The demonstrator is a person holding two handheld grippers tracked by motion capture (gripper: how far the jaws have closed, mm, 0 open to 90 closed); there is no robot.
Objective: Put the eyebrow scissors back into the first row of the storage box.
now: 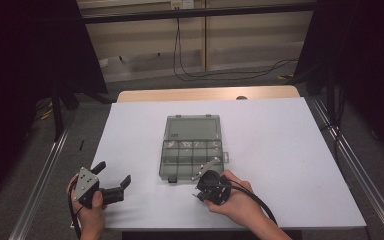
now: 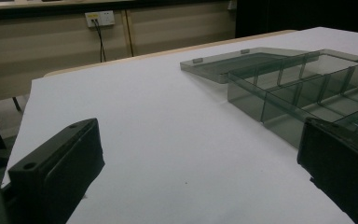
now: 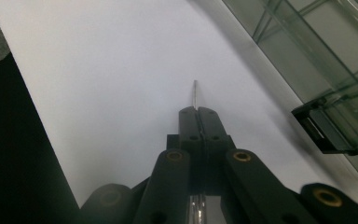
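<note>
A smoky clear compartment box (image 1: 163, 161) lies open in the middle of the white table, its lid (image 1: 192, 128) folded flat on the far side. My right gripper (image 1: 200, 194) sits just off the box's near right corner, held by a hand. In the right gripper view its jaws (image 3: 198, 111) are shut on a thin metal pin (image 3: 195, 93) that pokes out past the tips over the table, and the box's black latch (image 3: 327, 130) lies to the right. My left gripper (image 1: 114, 174) rests at the near left, open, nothing between its fingers (image 2: 60, 163).
The white table sheet (image 1: 280, 150) has bare room left and right of the box. Its near edge runs just below both hands. Metal rails (image 1: 45, 170) flank the table. Cables trail on the floor beyond the far edge. The box dividers (image 2: 279, 100) show in the left gripper view.
</note>
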